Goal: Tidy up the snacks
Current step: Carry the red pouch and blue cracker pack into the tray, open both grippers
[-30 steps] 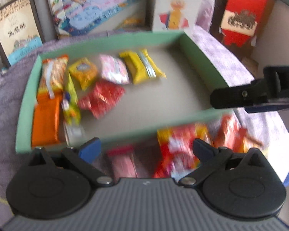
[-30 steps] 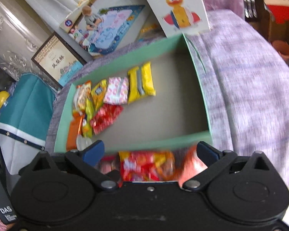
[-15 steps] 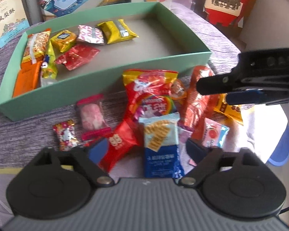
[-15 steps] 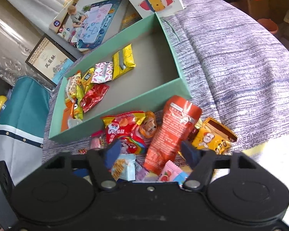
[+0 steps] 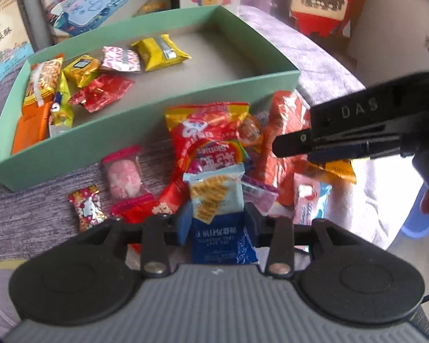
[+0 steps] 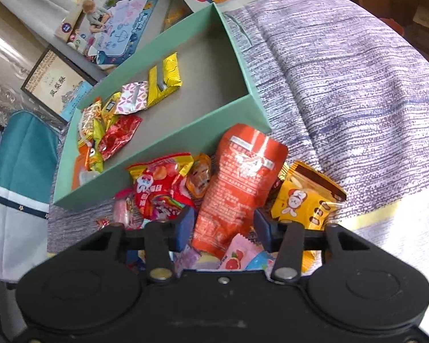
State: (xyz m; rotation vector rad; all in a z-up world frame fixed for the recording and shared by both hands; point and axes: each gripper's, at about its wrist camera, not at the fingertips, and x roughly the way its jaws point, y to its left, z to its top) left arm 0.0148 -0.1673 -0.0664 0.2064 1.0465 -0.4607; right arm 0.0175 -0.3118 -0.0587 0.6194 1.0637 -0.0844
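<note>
1. Green cardboard box (image 5: 146,131) sits on the purple cloth (image 6: 357,85), some snacks already inside.
2. Orange-red pouch (image 6: 240,183) lies just outside the box, between the closing right gripper (image 6: 223,228) pads: likely light, crinkly and slippery, so grip mid-body.
3. Blue-and-white packet (image 5: 217,208): the left gripper (image 5: 217,223) is closing around its middle; probably soft, crushable.

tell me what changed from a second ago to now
Both grippers dropped from over the green box to the loose pile before it. The left gripper is closing around the blue-and-white packet, the right gripper around the orange-red pouch. Snacks in the box stayed put.
</note>
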